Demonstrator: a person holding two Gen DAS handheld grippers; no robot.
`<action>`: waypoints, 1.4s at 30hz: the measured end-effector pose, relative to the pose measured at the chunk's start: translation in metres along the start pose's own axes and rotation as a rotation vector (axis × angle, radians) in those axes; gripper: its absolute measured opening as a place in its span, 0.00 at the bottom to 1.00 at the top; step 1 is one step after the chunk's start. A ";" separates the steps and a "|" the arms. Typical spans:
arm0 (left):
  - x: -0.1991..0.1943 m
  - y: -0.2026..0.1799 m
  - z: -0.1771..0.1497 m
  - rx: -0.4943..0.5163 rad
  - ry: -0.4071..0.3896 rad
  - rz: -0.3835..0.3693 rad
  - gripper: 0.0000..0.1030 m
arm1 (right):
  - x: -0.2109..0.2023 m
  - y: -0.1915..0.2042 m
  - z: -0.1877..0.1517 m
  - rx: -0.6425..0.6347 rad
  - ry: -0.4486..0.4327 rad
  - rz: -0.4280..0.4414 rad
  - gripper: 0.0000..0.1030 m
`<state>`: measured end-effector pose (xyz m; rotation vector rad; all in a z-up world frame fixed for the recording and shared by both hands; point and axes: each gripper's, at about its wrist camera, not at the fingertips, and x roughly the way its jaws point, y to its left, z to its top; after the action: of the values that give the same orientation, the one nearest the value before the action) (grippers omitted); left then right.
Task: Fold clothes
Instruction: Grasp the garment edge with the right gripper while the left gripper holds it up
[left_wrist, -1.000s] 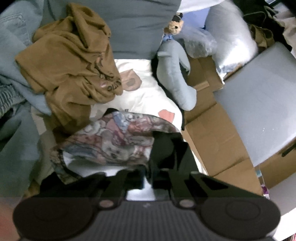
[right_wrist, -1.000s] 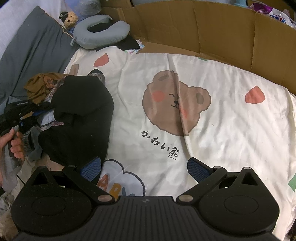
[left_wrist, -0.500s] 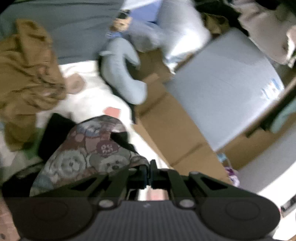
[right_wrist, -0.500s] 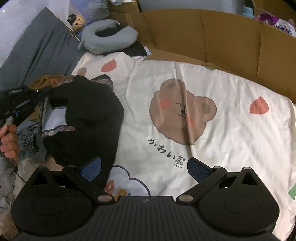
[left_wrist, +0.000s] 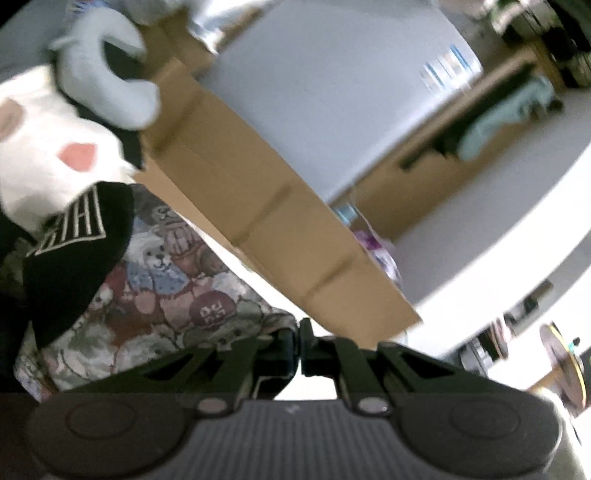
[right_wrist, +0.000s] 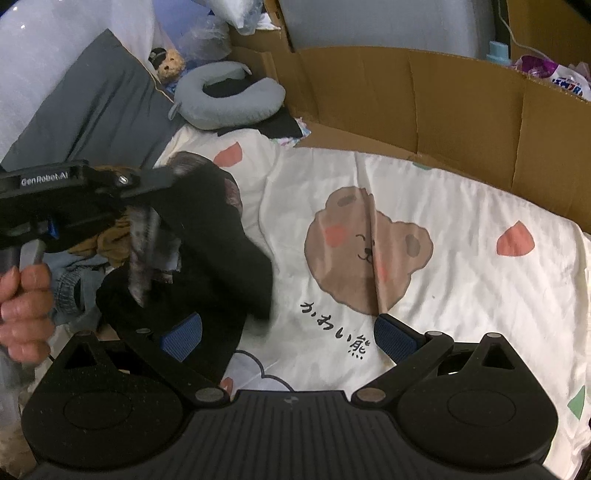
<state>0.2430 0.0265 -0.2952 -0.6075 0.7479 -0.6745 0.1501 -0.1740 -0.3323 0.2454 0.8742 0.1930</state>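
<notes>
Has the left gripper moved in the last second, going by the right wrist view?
Yes. The left gripper, shut on the black garment, has risen and swung toward the bear print on the sheet, lifting the cloth off the pile.

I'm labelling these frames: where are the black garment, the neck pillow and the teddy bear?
black garment (right_wrist: 221, 243), right wrist view, on its hanging black fabric.
neck pillow (right_wrist: 229, 107), right wrist view, on its lower curve.
teddy bear (right_wrist: 170, 66), right wrist view, on its face.

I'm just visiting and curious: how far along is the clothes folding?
Barely started. No folded garment is in view. In hand: the left tool is shut on a black garment with a teddy-print lining, lifting it over the bear-print sheet. The right tool is open and empty. Left: the brown garment and denim.
</notes>
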 end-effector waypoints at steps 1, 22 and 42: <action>0.005 -0.004 -0.004 0.007 0.018 -0.011 0.03 | -0.001 -0.001 0.000 0.003 -0.004 0.002 0.99; 0.037 0.007 -0.069 0.015 0.241 -0.036 0.03 | 0.013 -0.056 -0.018 0.300 0.071 0.094 0.75; 0.016 0.021 -0.082 -0.043 0.260 -0.090 0.03 | 0.078 -0.066 -0.054 0.861 0.246 0.476 0.43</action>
<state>0.1962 0.0074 -0.3648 -0.6018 0.9834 -0.8324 0.1615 -0.2085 -0.4422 1.2600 1.0976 0.2834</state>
